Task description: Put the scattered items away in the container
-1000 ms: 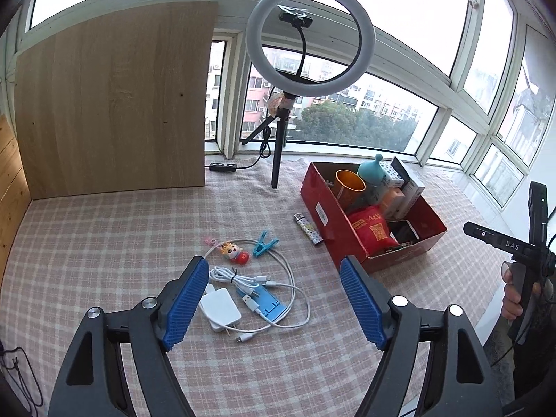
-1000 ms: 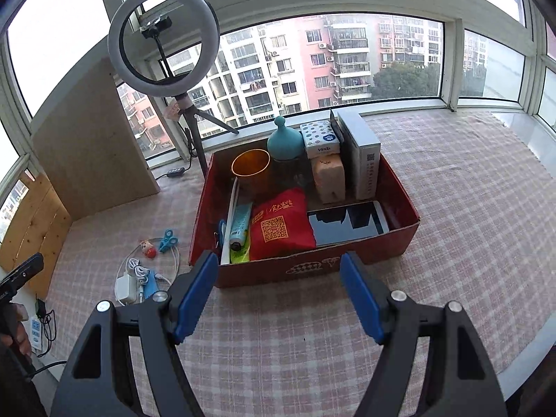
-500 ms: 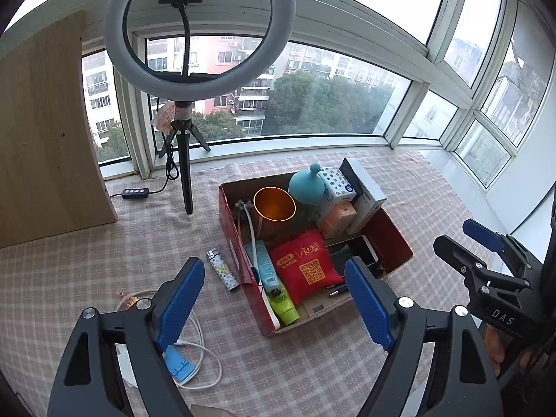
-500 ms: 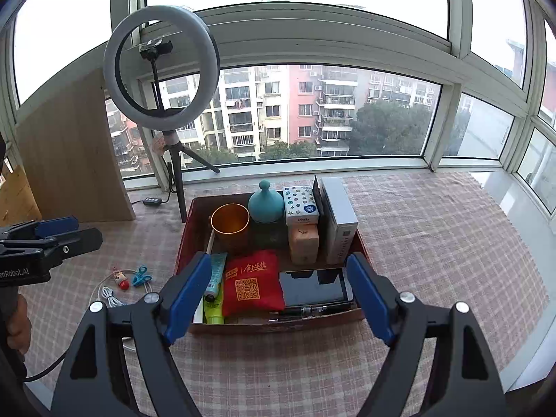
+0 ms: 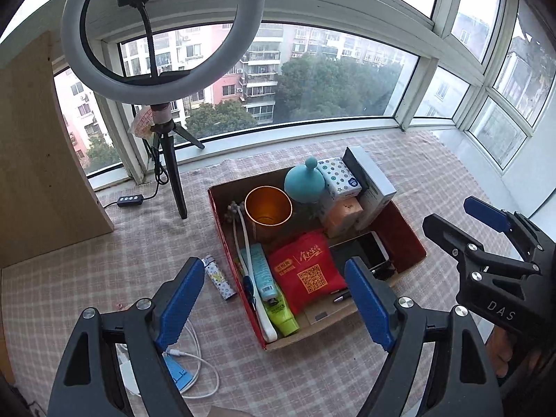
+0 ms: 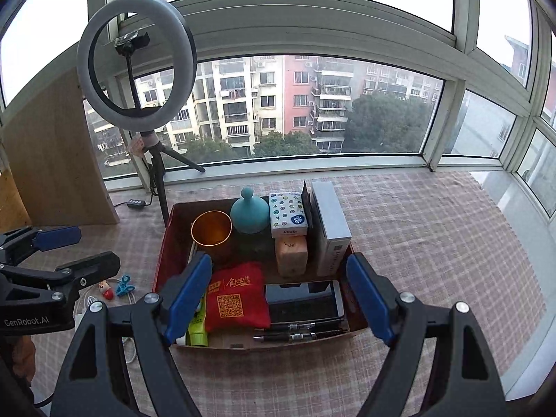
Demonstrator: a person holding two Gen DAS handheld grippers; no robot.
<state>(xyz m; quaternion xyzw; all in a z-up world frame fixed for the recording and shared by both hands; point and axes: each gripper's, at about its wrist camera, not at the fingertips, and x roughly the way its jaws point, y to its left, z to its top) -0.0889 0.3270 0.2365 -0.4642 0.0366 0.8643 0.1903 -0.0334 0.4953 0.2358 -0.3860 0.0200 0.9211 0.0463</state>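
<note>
A red cardboard box (image 5: pixel 410 239) (image 6: pixel 163 260) sits on the checked cloth, holding a copper cup (image 5: pixel 267 206), a teal bottle (image 5: pixel 305 182), a red pouch (image 5: pixel 305 274), a phone (image 6: pixel 304 300), tubes and small cartons. A patterned lighter (image 5: pixel 219 278) lies just left of the box. A white charger cable (image 5: pixel 194 358), a small toy (image 6: pixel 105 289) and a blue clip (image 6: pixel 124 284) lie further left. My left gripper (image 5: pixel 274 309) is open and empty above the box's near-left corner. My right gripper (image 6: pixel 278 299) is open and empty above the box's front.
A ring light on a tripod (image 5: pixel 166 146) (image 6: pixel 153 160) stands behind the box, its cable and switch (image 5: pixel 130 200) on the cloth. A wooden panel (image 5: pixel 38 160) stands at the left. Windows close off the back and right.
My left gripper has swung right, from over the cable and charger to over the box. My right gripper has risen and pulled back slightly. Both stay open.
</note>
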